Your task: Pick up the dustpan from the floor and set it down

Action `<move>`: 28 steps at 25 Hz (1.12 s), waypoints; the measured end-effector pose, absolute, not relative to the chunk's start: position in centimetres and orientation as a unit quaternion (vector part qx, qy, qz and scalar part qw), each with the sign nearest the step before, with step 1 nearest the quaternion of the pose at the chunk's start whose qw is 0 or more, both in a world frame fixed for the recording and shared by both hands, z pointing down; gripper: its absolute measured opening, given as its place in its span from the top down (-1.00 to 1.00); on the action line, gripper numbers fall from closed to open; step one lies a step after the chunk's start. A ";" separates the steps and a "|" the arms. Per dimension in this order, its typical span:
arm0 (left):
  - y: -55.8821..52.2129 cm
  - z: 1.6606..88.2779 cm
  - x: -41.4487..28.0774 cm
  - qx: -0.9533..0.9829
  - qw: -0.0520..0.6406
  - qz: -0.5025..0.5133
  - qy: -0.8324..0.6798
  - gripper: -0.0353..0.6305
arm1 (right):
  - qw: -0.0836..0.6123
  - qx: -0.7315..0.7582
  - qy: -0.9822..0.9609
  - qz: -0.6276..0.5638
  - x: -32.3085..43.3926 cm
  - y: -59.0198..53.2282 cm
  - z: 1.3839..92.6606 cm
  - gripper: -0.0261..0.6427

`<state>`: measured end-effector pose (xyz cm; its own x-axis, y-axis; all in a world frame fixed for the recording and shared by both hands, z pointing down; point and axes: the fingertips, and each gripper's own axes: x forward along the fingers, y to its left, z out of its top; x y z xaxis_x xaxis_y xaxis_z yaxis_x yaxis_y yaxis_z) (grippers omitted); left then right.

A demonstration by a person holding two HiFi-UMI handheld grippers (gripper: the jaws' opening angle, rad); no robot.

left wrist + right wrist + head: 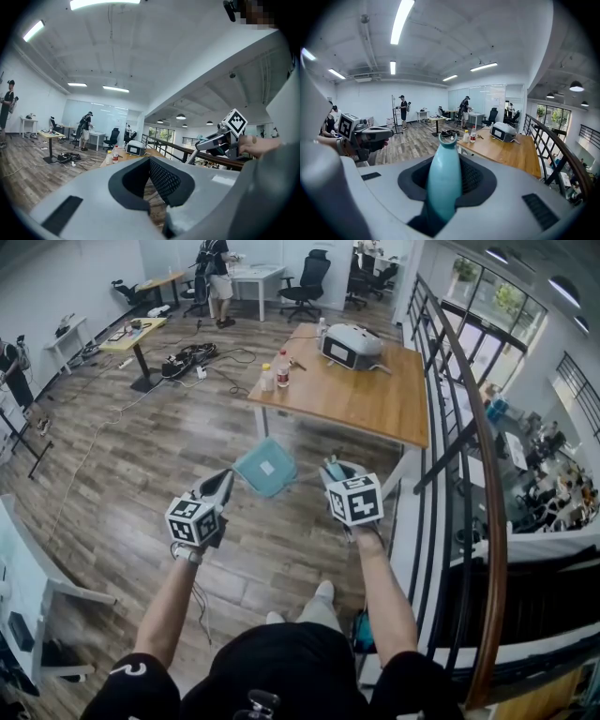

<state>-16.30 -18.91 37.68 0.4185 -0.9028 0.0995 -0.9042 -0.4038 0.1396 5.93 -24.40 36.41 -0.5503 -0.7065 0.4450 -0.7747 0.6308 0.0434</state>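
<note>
The teal dustpan is up off the floor in the head view, at gripper height between my two grippers. Its teal handle stands upright between the jaws of my right gripper, loop end on top. That right gripper is shut on the handle, and the joint between handle and pan is hidden. My left gripper sits just left of the pan's edge. In the left gripper view, the left gripper has only a narrow gap between its pads and nothing in it. That view shows no part of the pan.
A wooden table stands ahead with bottles and a grey device on it. A black railing runs along the right. Cables lie on the wood floor at the back left. A person stands far back.
</note>
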 end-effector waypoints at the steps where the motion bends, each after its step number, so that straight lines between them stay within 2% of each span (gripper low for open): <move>1: -18.9 37.7 -16.3 0.838 0.086 0.004 -0.539 0.90 | 0.216 0.422 -0.877 0.080 5.9 -24.4 36.6 0.66; 17: -18.6 38.5 -15.6 0.837 0.091 0.011 -0.540 0.89 | 0.222 0.417 -0.877 0.091 6.4 -24.2 38.0 0.66; 28: -18.4 43.0 -15.2 0.828 0.129 0.022 -0.546 0.90 | 0.240 0.414 -0.871 0.112 7.2 -25.0 42.3 0.66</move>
